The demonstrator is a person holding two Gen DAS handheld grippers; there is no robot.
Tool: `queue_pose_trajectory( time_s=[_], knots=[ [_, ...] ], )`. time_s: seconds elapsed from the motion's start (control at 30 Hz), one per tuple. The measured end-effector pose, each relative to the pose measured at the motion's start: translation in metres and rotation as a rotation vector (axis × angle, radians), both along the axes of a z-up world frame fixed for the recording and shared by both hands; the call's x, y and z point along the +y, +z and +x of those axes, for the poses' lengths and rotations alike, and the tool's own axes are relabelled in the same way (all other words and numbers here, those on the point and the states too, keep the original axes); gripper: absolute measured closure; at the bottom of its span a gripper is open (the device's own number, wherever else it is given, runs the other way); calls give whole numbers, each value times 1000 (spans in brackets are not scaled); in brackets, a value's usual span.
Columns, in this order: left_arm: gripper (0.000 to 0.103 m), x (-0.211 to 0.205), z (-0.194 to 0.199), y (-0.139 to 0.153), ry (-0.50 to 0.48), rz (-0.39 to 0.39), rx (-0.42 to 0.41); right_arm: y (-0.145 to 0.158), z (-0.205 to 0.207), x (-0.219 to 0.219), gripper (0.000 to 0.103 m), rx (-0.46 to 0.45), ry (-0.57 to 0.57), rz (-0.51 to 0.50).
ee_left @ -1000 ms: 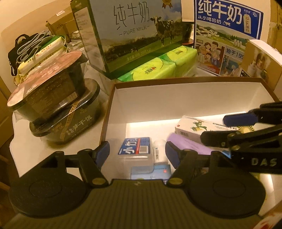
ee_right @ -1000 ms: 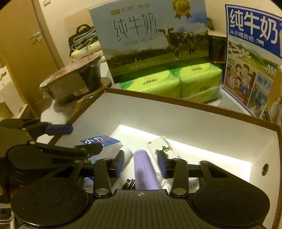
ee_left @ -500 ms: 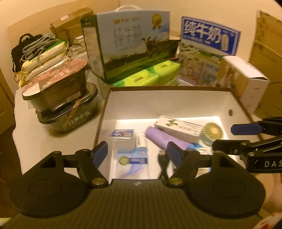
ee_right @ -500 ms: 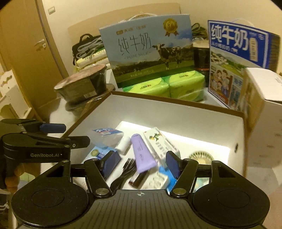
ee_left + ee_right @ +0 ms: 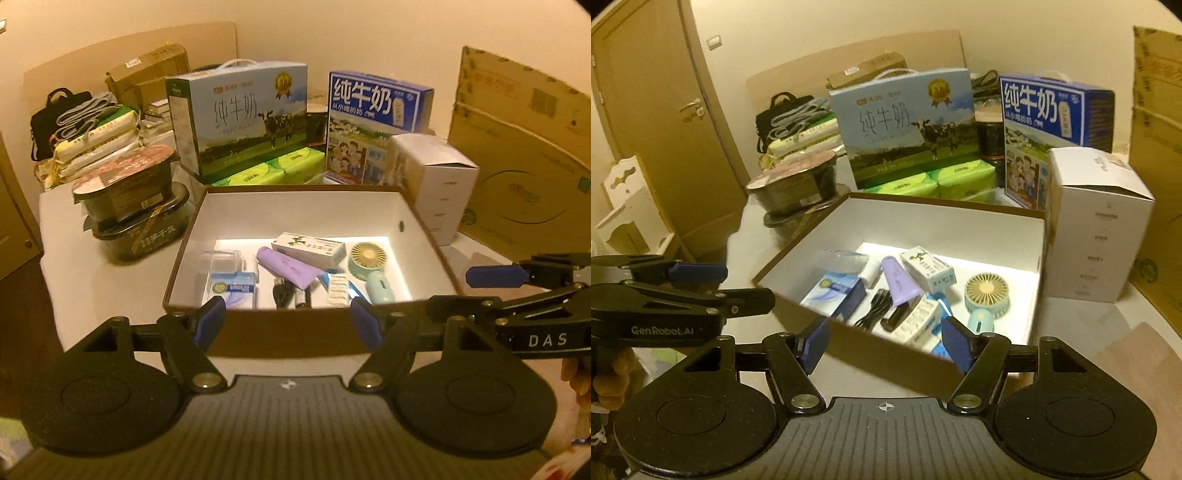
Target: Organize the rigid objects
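A brown box with a white inside [image 5: 258, 206] [image 5: 923, 221] stands on the table and holds several small items: a purple tube [image 5: 288, 267] [image 5: 899, 282], a white-green carton [image 5: 310, 247] [image 5: 927, 267], a small green fan [image 5: 369, 264] [image 5: 986, 295], a blue-white carton [image 5: 234, 290] [image 5: 834, 293], a clear case [image 5: 219, 260], a black cable [image 5: 873, 310] and a blister pack [image 5: 338, 290]. My left gripper [image 5: 288, 323] is open and empty, before the box's near wall. My right gripper [image 5: 884, 343] is open and empty, also short of the near wall.
Two stacked dark food bowls [image 5: 133, 206] stand left of the box. Milk cartons [image 5: 243, 114] [image 5: 373, 122] and green tissue packs [image 5: 273, 170] stand behind it. A white box [image 5: 439, 184] and large cardboard [image 5: 524, 166] stand to the right. A door [image 5: 665, 110] is at far left.
Both grippers have pulled back and up out of the box. The right gripper has opened and left the purple tube lying in the box.
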State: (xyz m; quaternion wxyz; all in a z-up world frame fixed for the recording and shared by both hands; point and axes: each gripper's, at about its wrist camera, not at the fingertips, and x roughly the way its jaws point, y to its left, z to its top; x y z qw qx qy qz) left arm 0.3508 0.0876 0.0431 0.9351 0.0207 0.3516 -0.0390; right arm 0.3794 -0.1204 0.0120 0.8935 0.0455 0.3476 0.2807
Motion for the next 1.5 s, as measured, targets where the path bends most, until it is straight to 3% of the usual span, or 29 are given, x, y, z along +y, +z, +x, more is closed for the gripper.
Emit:
queue_pose_trajectory(
  time_s=[0.23, 0.47, 0.87, 1.5],
  knots=[
    [31, -13, -65, 12, 43, -9, -14, 11, -57, -25, 34, 4, -46, 13],
    [31, -39, -125, 15, 54, 49, -8, 19, -112, -47, 34, -8, -71, 36],
    [31, -69, -215, 14, 109, 10, 20, 18, -196, -77, 34, 5, -80, -8],
    [31, -82, -307, -15, 53, 20, 56, -3, -305, -88, 34, 67, -137, -44]
  ],
)
